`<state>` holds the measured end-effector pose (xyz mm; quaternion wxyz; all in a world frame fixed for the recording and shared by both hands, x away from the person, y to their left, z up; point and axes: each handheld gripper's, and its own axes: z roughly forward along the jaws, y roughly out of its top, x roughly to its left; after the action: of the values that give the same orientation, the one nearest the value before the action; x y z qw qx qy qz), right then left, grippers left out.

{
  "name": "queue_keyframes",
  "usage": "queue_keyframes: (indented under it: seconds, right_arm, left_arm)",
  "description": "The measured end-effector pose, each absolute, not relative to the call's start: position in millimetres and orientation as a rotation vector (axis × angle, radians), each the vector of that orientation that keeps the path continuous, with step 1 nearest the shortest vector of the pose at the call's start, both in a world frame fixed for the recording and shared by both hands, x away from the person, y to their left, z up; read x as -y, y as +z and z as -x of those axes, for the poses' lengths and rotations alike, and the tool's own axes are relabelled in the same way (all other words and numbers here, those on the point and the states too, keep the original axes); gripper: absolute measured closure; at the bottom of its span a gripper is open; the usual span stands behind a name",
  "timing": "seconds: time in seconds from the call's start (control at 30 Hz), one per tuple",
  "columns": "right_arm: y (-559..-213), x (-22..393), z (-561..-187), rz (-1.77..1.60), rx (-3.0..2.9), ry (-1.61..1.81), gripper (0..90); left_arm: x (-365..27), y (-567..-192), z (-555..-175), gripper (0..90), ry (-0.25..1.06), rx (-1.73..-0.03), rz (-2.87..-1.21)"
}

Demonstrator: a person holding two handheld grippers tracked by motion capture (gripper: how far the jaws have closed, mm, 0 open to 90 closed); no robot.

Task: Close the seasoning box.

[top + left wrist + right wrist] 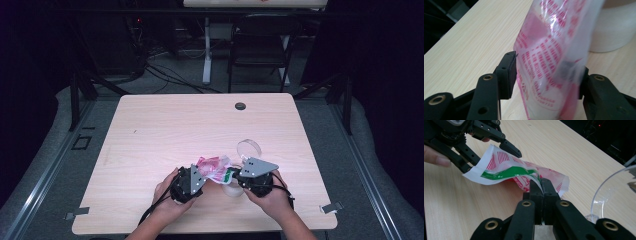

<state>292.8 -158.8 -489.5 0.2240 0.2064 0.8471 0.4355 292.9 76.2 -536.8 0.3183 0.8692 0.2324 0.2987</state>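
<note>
The right tongs [541, 185] are clamped tight on the top edge of the pink-and-white sachet [516, 176], by its green strip, holding it just above the table [150, 130]. The left tongs [546, 72] stand partly open with the sachet between the jaws, pads not pressing it. To tear it well, I judge the left should bite close beside the right, then pull apart, keeping clear of the clear plastic cup [610, 192].

Overhead view; two close claw views
</note>
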Motion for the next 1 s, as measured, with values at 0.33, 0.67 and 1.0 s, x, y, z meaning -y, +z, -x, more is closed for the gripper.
queue_keyframes:
  seconds: [0.33, 0.67, 1.0]
  right_arm:
    - [-488, 149, -296, -0.532, -2.354, 1.218, 89.5]
    - [-488, 144, -295, -0.512, -2.364, 1.221, 89.5]
    - [-488, 143, -294, -0.507, -2.361, 1.225, 89.2]
  left_arm:
    - [-82, -530, -287, 49.8, 0.698, -0.639, -2.233]
    - [-85, -529, -285, 61.1, 0.688, -0.659, -2.202]
    - [-81, -529, -282, 77.2, 0.675, -0.636, -2.197]
